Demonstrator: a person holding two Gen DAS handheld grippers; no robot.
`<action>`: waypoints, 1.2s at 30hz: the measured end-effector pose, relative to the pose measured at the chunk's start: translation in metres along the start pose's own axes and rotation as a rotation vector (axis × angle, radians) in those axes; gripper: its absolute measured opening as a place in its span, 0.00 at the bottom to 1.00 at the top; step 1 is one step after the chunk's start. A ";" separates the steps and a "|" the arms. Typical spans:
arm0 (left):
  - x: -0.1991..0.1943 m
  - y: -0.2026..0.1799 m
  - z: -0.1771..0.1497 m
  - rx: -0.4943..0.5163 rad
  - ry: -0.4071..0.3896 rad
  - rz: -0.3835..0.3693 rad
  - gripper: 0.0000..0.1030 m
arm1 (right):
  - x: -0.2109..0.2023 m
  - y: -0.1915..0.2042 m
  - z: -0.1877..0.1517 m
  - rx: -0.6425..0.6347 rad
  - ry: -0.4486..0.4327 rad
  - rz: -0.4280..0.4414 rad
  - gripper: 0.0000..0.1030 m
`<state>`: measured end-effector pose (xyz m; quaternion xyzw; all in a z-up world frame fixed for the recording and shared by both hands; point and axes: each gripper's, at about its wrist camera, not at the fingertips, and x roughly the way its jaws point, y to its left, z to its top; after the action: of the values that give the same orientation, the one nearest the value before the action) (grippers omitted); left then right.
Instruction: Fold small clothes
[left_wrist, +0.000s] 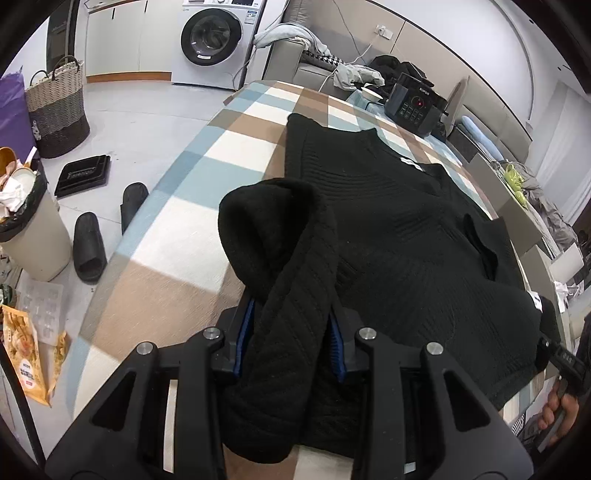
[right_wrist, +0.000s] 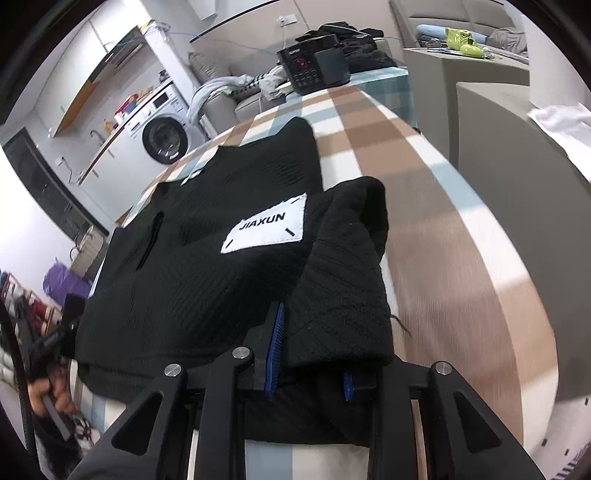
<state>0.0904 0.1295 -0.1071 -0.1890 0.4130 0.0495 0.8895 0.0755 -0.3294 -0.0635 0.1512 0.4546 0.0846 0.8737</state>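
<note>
Two grippers each hold a bunched corner of one black knit garment (left_wrist: 388, 206) that lies spread over a checked cloth (left_wrist: 207, 155) of blue, brown and white squares. In the left wrist view the left gripper (left_wrist: 291, 343) sits at the lower middle of the frame, its blue pads (left_wrist: 245, 332) pressed against a thick fold of the ribbed fabric that rises between them and curls over toward the upper left. In the right wrist view the right gripper (right_wrist: 310, 354) is at the lower middle too, its jaws narrowed on another doubled-over fold that stands up just right of centre; only one blue pad shows clearly, the other mostly hidden under the cloth.

Near the middle of the right wrist view a white patch (right_wrist: 267, 227) sewn onto the garment reads "JIAXUN" in black capitals, with short black stitch marks at its corners. A smaller white tag (left_wrist: 412, 162) sits at the neckline in the left wrist view; its print is too small to read.

At the far end of the table stands a black appliance (left_wrist: 415, 105) with a button panel and a red light, marked "SUPOR" on its top edge. A white front-loading washing machine (left_wrist: 214, 40) stands in the upper left of the left view; its labels are illegible. On the floor at the left are a woven basket (left_wrist: 57, 107), black slippers (left_wrist: 88, 247), a lined bin (left_wrist: 33, 236) and an orange packet (left_wrist: 26, 354) with unreadable print.

A hand (left_wrist: 557, 410) grips a handle at the lower right edge.
</note>
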 end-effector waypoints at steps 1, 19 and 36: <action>-0.002 0.001 -0.001 -0.002 0.001 0.000 0.30 | -0.003 -0.001 -0.005 0.011 -0.002 0.007 0.25; -0.072 0.022 -0.021 -0.132 -0.058 -0.039 0.44 | -0.056 -0.015 -0.001 0.125 -0.129 0.158 0.37; -0.066 0.028 -0.029 -0.148 -0.068 -0.009 0.12 | -0.035 -0.016 -0.005 0.171 -0.112 0.174 0.37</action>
<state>0.0199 0.1486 -0.0820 -0.2544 0.3767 0.0824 0.8869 0.0516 -0.3538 -0.0450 0.2686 0.3960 0.1124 0.8709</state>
